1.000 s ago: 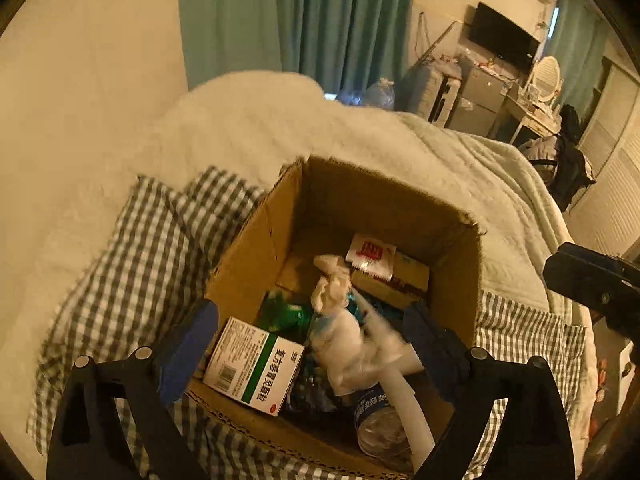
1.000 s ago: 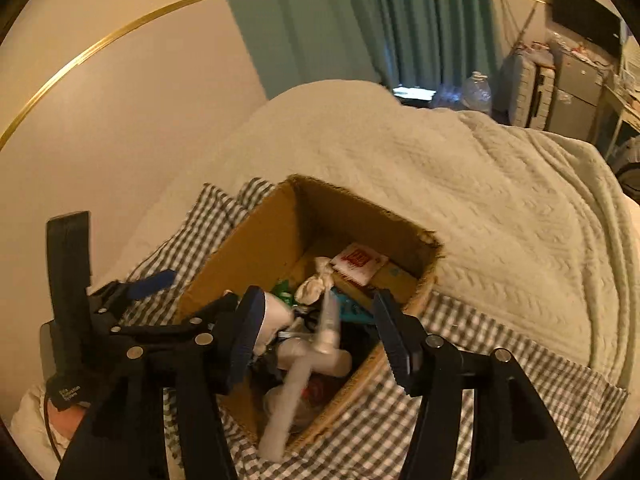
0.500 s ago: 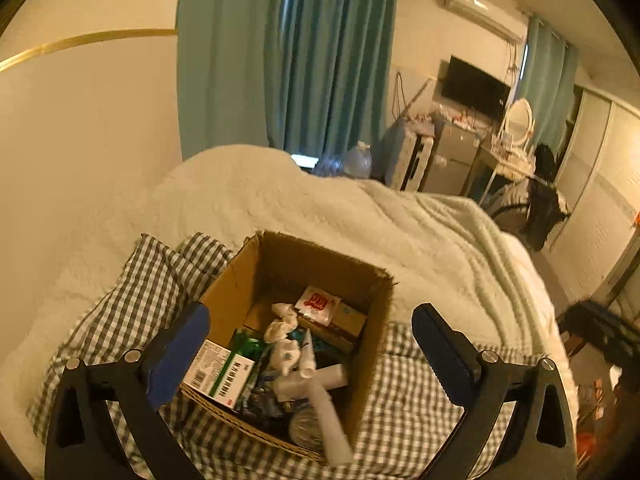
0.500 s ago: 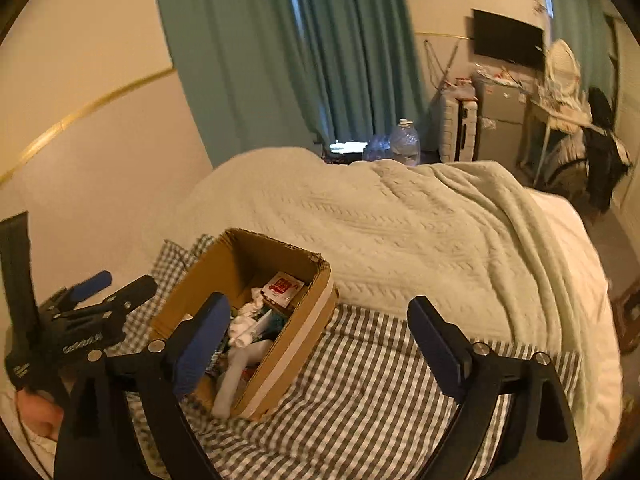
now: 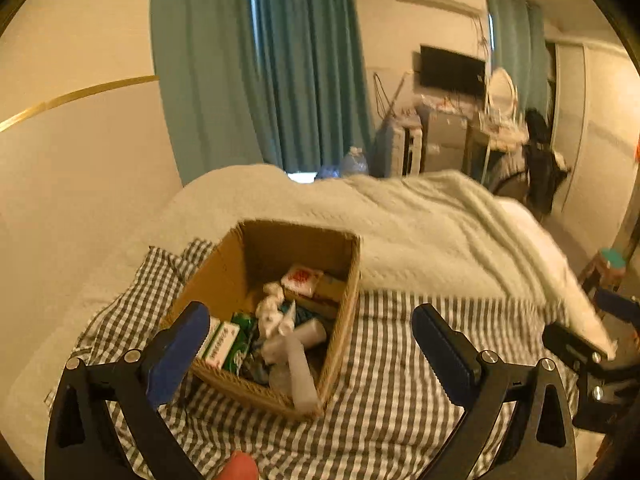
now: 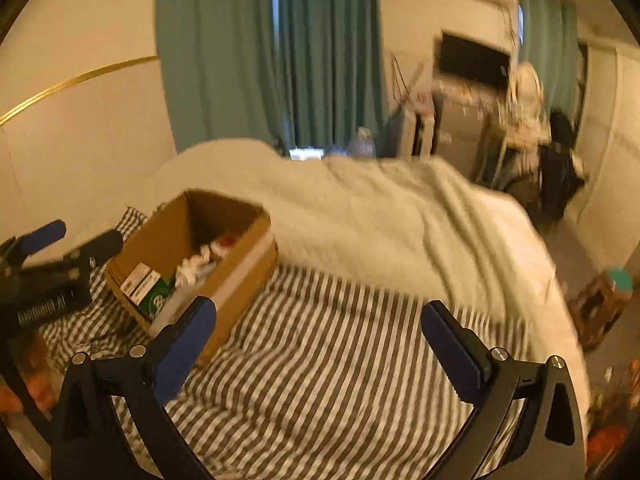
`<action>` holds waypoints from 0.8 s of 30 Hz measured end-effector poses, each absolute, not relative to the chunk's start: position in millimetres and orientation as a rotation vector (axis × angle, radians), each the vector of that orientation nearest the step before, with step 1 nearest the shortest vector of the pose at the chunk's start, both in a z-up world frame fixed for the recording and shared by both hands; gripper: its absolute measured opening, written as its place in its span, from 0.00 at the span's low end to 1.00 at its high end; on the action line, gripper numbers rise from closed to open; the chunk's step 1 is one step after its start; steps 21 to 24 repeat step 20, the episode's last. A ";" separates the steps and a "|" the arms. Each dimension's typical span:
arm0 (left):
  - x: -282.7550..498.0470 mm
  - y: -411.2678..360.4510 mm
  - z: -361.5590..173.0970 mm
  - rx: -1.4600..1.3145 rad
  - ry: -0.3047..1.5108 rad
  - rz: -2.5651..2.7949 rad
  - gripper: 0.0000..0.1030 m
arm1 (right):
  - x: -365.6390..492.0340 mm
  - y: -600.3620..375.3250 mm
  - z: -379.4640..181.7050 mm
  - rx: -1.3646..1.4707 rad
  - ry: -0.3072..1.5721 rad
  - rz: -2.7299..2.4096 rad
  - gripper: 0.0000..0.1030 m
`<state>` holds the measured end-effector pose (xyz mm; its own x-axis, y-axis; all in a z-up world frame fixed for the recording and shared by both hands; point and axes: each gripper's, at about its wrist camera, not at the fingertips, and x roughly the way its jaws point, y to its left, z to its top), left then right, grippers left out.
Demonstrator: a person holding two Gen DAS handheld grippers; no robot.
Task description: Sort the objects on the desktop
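An open cardboard box (image 5: 224, 276) sits on a grey checked cloth (image 5: 392, 368) on the bed. It holds a green-and-white medicine carton (image 5: 219, 345), a white tube (image 5: 301, 372), crumpled tissue (image 5: 268, 312) and a red-and-white packet (image 5: 301, 278). My left gripper (image 5: 310, 346) is open and empty, held back from the box's near side. My right gripper (image 6: 320, 338) is open and empty over the cloth, to the right of the box (image 6: 160, 240). The left gripper shows at the left edge of the right wrist view (image 6: 60, 248).
A pale knitted blanket (image 5: 420, 220) covers the bed behind the box. A wall runs along the left, teal curtains (image 5: 256, 72) hang behind. A dresser, TV and clutter stand at the far right. A small stool (image 5: 608, 268) is beside the bed.
Both grippers have pulled back and up from the box, which now looks smaller. The right gripper has swung to the right over the cloth. Both stay open and empty.
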<state>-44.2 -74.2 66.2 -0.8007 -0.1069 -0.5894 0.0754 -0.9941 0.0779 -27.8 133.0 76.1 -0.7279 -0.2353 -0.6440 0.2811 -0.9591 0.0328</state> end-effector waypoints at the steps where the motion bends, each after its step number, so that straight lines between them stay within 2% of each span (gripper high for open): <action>1: -43.6 -71.2 59.7 0.983 -0.070 -2.901 1.00 | -26.2 136.5 68.8 1.006 0.076 -2.696 1.00; 8: -38.9 -76.6 40.6 1.054 0.090 -2.851 1.00 | -25.4 158.8 32.2 1.157 -0.081 -2.732 1.00; 10: -38.0 -78.0 39.5 1.062 0.125 -2.833 1.00 | -23.2 162.5 33.3 1.148 -0.075 -2.753 1.00; 24: -30.4 -77.4 38.1 0.998 0.087 -2.815 1.00 | -20.2 159.8 33.9 1.134 -0.065 -2.736 1.00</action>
